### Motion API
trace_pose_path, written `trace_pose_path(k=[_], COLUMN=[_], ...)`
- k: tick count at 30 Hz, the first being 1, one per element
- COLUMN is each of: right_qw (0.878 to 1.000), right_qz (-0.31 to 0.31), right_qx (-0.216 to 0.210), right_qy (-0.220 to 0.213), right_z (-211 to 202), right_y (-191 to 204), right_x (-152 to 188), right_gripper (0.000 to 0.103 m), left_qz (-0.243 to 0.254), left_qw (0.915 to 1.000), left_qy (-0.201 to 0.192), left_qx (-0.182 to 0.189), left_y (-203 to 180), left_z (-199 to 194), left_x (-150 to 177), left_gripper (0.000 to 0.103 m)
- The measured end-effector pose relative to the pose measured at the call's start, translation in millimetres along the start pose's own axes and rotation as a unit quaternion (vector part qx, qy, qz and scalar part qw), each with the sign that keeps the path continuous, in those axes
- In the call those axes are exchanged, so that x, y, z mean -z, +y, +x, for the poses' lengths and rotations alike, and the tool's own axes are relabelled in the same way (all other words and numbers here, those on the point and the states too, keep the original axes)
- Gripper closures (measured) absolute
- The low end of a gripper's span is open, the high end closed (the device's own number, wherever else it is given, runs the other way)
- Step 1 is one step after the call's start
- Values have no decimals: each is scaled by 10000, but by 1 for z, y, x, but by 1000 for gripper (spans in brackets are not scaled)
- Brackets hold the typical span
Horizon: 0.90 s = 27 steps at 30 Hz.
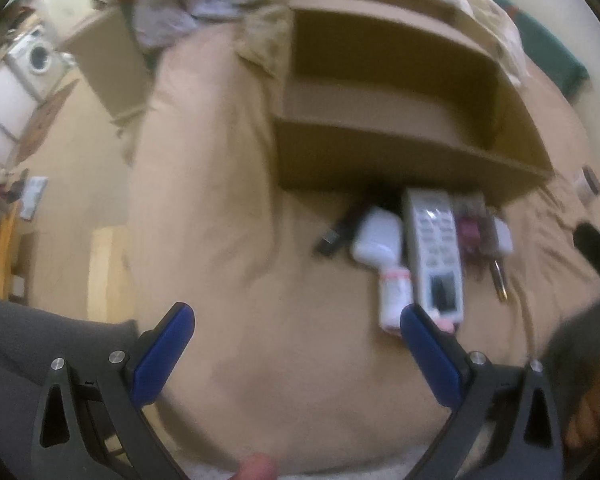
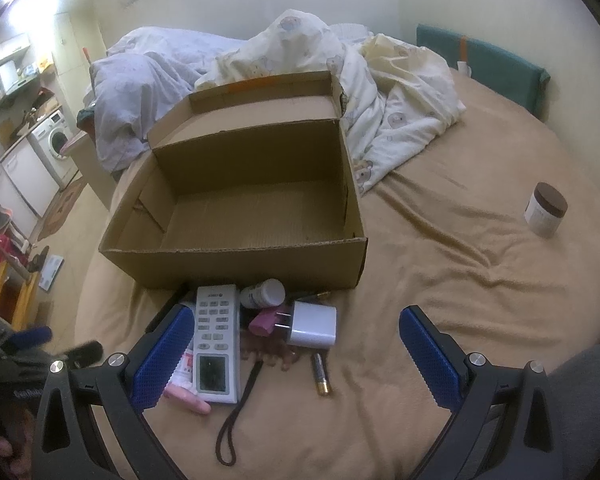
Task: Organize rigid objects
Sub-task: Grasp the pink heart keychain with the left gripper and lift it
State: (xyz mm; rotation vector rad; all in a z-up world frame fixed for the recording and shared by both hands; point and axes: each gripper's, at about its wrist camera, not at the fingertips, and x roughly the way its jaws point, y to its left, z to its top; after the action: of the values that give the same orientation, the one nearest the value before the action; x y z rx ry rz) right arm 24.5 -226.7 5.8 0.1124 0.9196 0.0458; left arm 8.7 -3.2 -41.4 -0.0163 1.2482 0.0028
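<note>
An open cardboard box [image 2: 236, 268] stands on a tan bedspread, with nothing in it; it also shows in the left wrist view [image 1: 400, 160]. In front of it lies a pile: a white remote [image 2: 216, 340], a white pill bottle [image 2: 262, 293], a white charger plug [image 2: 312, 325], a pink item [image 2: 261, 325], a battery [image 2: 321, 374] and a dark cord loop [image 2: 236, 420]. The remote [image 1: 434, 252] and a white bottle [image 1: 380, 240] appear blurred in the left wrist view. My right gripper [image 2: 296, 360] is open over the pile. My left gripper [image 1: 296, 356] is open, left of the pile.
A brown-lidded white jar [image 2: 546, 210] stands apart on the bedspread at the right. Crumpled bedding [image 2: 300, 52] lies behind the box. A teal cushion [image 2: 484, 66] sits at the far right. The bed's left edge drops to the floor near a washing machine [image 2: 56, 140].
</note>
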Motion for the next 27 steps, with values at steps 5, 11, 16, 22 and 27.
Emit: trace_pose_path(k=[5, 11, 16, 22, 27], right_qw=[9999, 9995, 9992, 9990, 9990], right_qz=[65, 220, 305, 321, 338], right_qx=[-31, -84, -115, -147, -147], right_qy=[124, 225, 234, 272, 265], right_z=[4, 6, 6, 7, 7], right_y=[-2, -7, -11, -11, -11], right_x=[0, 0, -1, -2, -2], right_gripper=[0, 0, 0, 0, 0], left_qz=[950, 982, 794, 909, 700], left_qw=[9952, 9926, 9927, 9911, 9903], left_qy=[200, 637, 805, 797, 882], left_qx=[92, 333, 424, 553, 811], left_y=[-47, -75, -78, -84, -74], left_z=[14, 49, 68, 71, 70], left_x=[15, 20, 18, 21, 16], left_gripper=[1, 16, 35, 73, 73])
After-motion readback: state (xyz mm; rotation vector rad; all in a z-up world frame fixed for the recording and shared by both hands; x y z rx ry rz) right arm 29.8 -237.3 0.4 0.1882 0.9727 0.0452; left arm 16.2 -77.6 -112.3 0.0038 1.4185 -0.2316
